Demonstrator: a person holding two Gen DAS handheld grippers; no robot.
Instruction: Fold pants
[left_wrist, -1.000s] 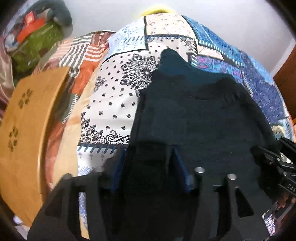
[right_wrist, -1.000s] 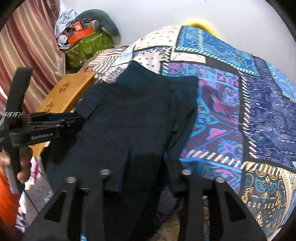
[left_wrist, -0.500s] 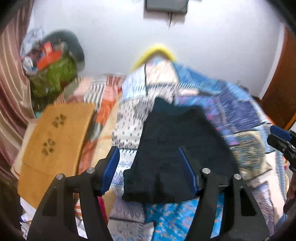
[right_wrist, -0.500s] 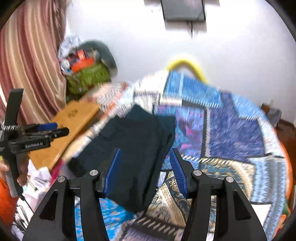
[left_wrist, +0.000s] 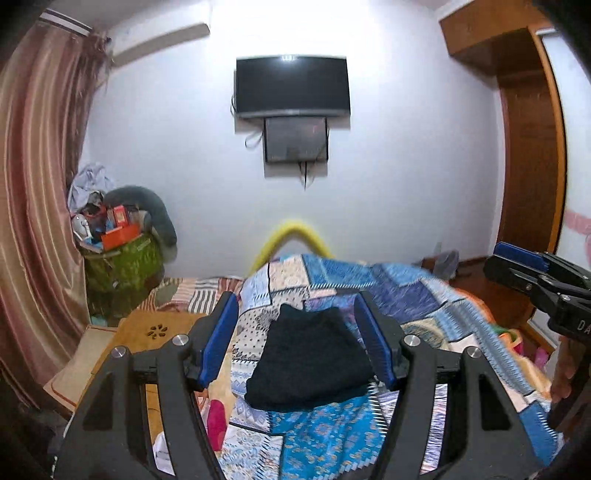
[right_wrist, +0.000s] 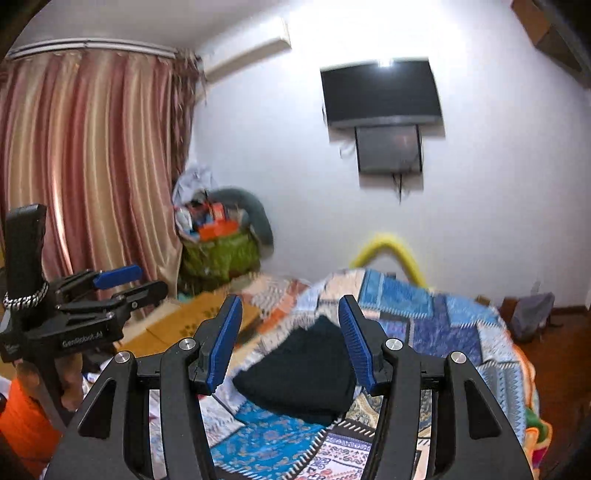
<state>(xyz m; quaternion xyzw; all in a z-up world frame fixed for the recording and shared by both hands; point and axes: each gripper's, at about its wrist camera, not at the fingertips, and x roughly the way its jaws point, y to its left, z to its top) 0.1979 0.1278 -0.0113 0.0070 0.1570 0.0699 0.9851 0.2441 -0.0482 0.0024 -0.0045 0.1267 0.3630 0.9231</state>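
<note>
The dark pants lie folded in a compact stack on the patchwork bedspread; they also show in the right wrist view. My left gripper is open and empty, held back from and above the bed. My right gripper is open and empty too, also well back from the pants. Each gripper shows in the other's view: the right one at the right edge, the left one at the left.
A wooden lap table lies left of the bed. A green bag piled with clutter stands in the corner by the striped curtain. A TV hangs on the far wall. A wooden wardrobe stands on the right.
Both grippers have let go of the pants, opened, and pulled back and up from the bed. The pants now lie folded and small in view.
</note>
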